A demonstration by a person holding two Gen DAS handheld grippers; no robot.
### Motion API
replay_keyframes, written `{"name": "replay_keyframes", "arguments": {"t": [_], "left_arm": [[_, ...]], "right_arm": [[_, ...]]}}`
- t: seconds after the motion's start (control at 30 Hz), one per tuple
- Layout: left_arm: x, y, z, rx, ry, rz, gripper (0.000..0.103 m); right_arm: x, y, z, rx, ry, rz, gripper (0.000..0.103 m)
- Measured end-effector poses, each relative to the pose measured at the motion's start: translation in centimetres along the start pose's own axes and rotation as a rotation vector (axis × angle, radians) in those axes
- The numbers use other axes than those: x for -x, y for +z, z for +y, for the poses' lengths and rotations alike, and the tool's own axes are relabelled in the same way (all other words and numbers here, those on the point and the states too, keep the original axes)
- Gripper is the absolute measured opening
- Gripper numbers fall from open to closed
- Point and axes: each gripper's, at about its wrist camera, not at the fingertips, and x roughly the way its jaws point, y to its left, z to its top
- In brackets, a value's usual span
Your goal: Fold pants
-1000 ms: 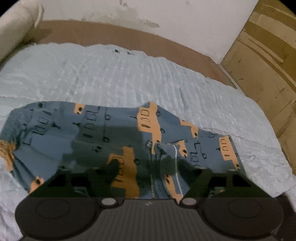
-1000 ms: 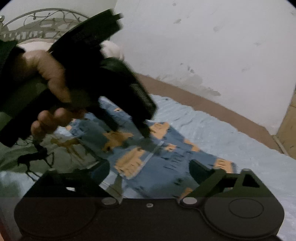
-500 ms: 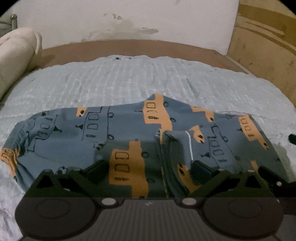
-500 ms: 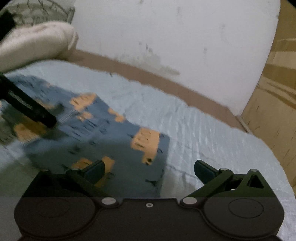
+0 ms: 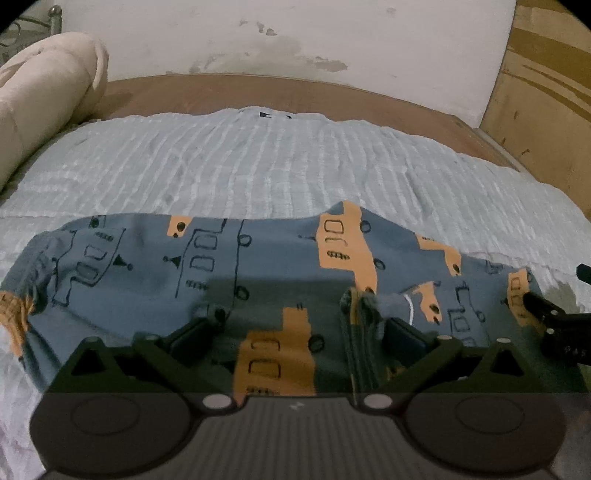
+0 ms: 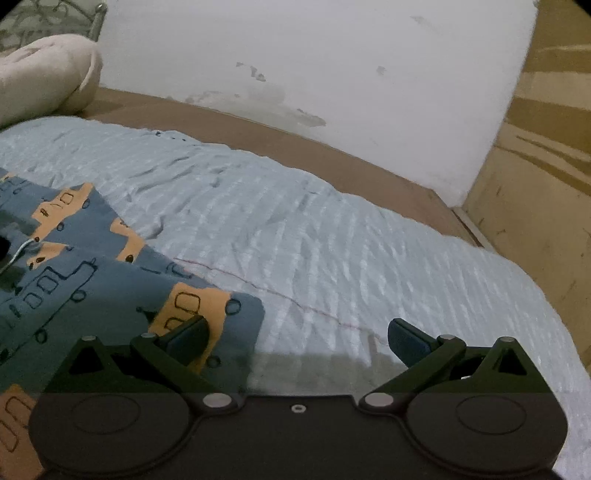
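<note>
We see the pants (image 5: 229, 273) — blue-grey with orange vehicle shapes and dark line drawings — lying spread across the near part of the bed (image 5: 280, 166), on its pale blue ribbed cover. Their length runs across the left wrist view, one end bunched at the left edge of the picture, the other reaching toward the right. A raised fold of cloth with a thin white cord (image 5: 410, 306) stands up from the pants just in front of the right-hand finger of our left gripper (image 5: 297, 334).

Our left gripper hangs low over the pants with its fingers spread apart, nothing between them but the cloth below. Our right gripper (image 6: 297, 338) is spread wide too — its left finger (image 6: 188, 338) over the corner of the pants (image 6: 92, 291), its right finger over the bare cover beside them. From the left wrist view, the tip of the right gripper (image 5: 543, 310) shows at the far right end of the pants.

Beyond the pants, the cover runs to a brown bed frame (image 5: 240, 92) and a stained white wall (image 5: 295, 33). A cream pillow roll (image 5: 40, 99) lies at the far left of the bed, and a wooden panel (image 5: 546, 92) stands at the far right.
</note>
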Motion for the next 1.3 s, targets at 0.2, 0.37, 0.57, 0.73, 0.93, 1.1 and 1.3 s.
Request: {"name": "replay_keyframes", "arguments": {"t": [0.2, 0.37, 0.57, 0.73, 0.93, 1.1, 1.3], "left_arm": [[2.1, -1.7, -0.2, -0.013, -0.011, -0.013, 0.102], [4.0, -3.6, -1.0, -0.074, 0.016, -0.024, 0.102], [7.3, -4.4, 0.2, -0.025, 0.001, -0.028, 0.102], [10.7, -4.7, 2.7, 0.029, 0.016, -0.064, 0.102], [14.2, -6.7, 7.3, 0.182, 0.019, -0.026, 0.102], [15.8, -8.7, 10.8, 0.291, 0.045, -0.053, 0.102], [14.1, -8.9, 13.2, 0.342, 0.055, -0.052, 0.102]], "right_arm": [[4.1, -2.6, 0.6, 0.107, 0.005, -0.009, 0.102], [7.6, -4.7, 1.4, 0.183, -0.03, -0.025, 0.102], [10.4, -5.5, 2.5, 0.174, -0.054, -0.075, 0.102], [12.5, -4.6, 4.7, 0.12, 0.023, -0.125, 0.102], [13.6, -3.2, 8.8, 0.081, 0.136, -0.156, 0.102], [13.5, -2.2, 11.8, 0.132, 0.19, -0.154, 0.102], [12.2, -1.5, 14.1, 0.174, 0.206, -0.115, 0.102]]}}
